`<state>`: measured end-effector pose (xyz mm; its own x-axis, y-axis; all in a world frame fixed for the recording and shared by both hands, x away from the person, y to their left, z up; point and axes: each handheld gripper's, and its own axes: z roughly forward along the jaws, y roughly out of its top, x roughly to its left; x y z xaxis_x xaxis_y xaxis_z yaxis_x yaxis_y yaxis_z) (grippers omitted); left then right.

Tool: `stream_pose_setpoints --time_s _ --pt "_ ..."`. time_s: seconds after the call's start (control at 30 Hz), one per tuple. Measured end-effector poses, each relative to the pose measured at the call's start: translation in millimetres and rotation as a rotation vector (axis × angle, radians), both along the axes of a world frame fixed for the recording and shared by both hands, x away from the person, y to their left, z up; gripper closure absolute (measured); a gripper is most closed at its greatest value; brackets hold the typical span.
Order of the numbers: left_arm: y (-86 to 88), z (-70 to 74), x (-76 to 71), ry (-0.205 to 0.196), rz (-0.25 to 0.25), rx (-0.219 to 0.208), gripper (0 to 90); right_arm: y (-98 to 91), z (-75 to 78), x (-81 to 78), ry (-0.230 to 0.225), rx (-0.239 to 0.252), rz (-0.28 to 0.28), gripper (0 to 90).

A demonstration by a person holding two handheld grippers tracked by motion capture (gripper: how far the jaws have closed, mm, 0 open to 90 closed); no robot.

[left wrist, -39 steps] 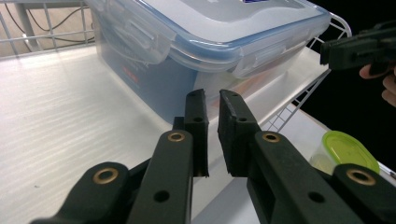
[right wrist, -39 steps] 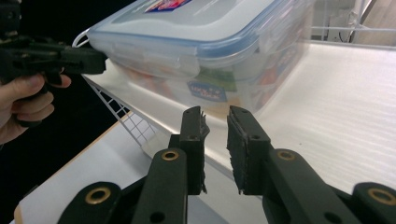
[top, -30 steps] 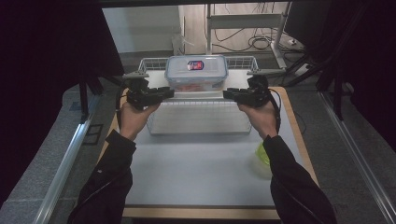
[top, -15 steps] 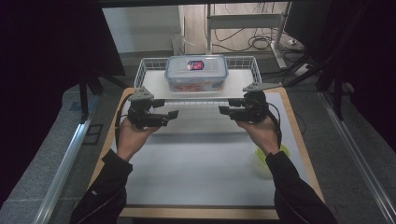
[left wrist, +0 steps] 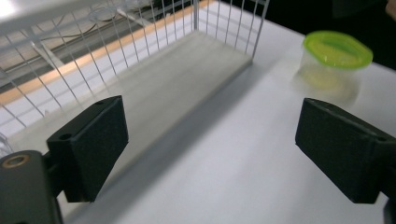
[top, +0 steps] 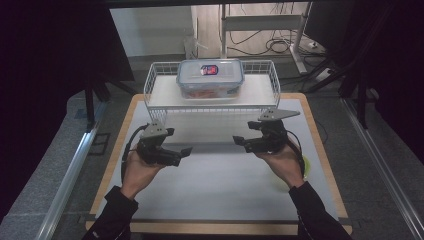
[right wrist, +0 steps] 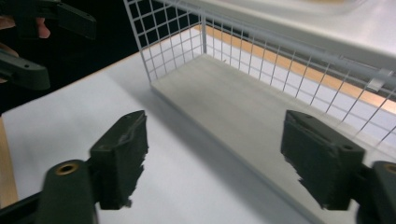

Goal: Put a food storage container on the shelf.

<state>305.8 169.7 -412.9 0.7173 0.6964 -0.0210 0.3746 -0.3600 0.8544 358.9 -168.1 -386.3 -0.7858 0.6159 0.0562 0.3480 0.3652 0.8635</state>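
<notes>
Hidden, cut off and unclear parts

In the high view, the label [top: 209, 70] on the lid of the clear box [top: 210, 78] at the upper middle is too small to read, and the reddish content of the box cannot be told. The green-lidded cup [top: 305, 167] at the right is mostly hidden behind the person's right hand [top: 279, 161]; in the left gripper view, at the upper right, the cup [left wrist: 334, 60] is blurred. In the right gripper view the other claw [right wrist: 35, 35] is cut off by the upper left edge, and the top of the wire rack [right wrist: 261, 44] is cut off by the upper edge.
</notes>
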Motion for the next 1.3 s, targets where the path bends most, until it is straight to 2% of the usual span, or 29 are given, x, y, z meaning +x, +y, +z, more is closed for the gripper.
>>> stream_pose_setpoints --time_s 0.2,0.37,0.67,0.8,0.93,0.97,1.1,1.2,1.3 --pt "-0.9 -15.7 -14.7 0.002 0.006 0.005 3.3 -3.6 -16.2 -13.7 0.0 -0.021 0.001 11.8" --pt "2.3 -28.7 -29.0 -0.008 0.014 -0.006 2.7 -8.4 -26.5 -21.5 0.015 -0.035 -0.001 8.6" --pt "3.4 -49.0 -48.7 -0.038 0.015 0.023 0.7 -13.8 -45.8 -43.0 0.022 -0.047 -0.003 6.3" --pt "2.9 -62.9 -55.3 -0.027 0.018 0.036 0.0 -18.0 -55.0 -53.7 0.03 -0.045 -0.012 6.3" --pt "2.6 -76.0 -60.0 -0.02 0.019 0.085 0.0 -22.2 -65.4 -65.4 0.037 -0.055 -0.014 6.2" --pt "2.5 -79.7 -61.4 -0.016 0.02 0.084 0.0 -22.2 -65.4 -65.4 0.037 -0.055 -0.014 6.2" --pt "2.7 -93.0 -65.4 0.021 0.015 0.096 0.0 -25.4 -76.8 -73.1 0.057 -0.075 -0.013 6.3" --pt "3.8 -97.7 -67.9 0.026 0.023 0.119 0.0 -26.7 -81.6 -75.1 0.055 -0.095 -0.017 6.4" --pt "6.1 -97.8 -68.9 0.025 0.036 0.104 0.0 -28.5 -85.4 -76.2 0.061 -0.109 -0.027 6.5"
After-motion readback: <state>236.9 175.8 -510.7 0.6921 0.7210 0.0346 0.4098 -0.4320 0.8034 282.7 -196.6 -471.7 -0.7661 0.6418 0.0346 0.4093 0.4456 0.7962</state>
